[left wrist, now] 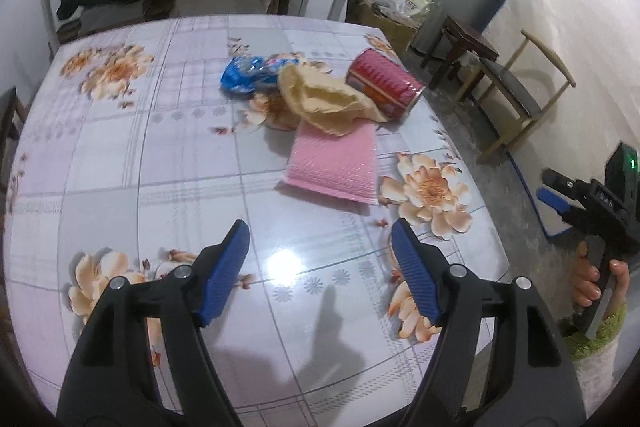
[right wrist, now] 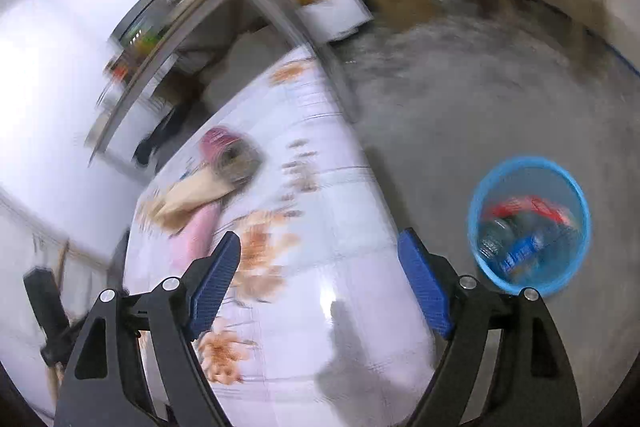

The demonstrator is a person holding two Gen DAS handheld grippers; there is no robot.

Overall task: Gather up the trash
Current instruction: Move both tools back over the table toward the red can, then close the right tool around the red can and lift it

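Judging partway: some trash fills our round blue plastic basket (right wrist: 528, 223); beyond both wide, empty jaws, crumpled blue wrapper (left wrist: 250, 74), tan paper bag (left wrist: 324, 99), pink bubble mailer (left wrist: 334, 163) and red tin can (left wrist: 384, 83) await.

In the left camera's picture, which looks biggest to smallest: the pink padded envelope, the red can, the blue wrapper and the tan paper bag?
As they appear there:
1. pink padded envelope
2. tan paper bag, close behind it
3. red can
4. blue wrapper

The can and wrapper lie farther back and the bag hides part of each, so their order is unsure.
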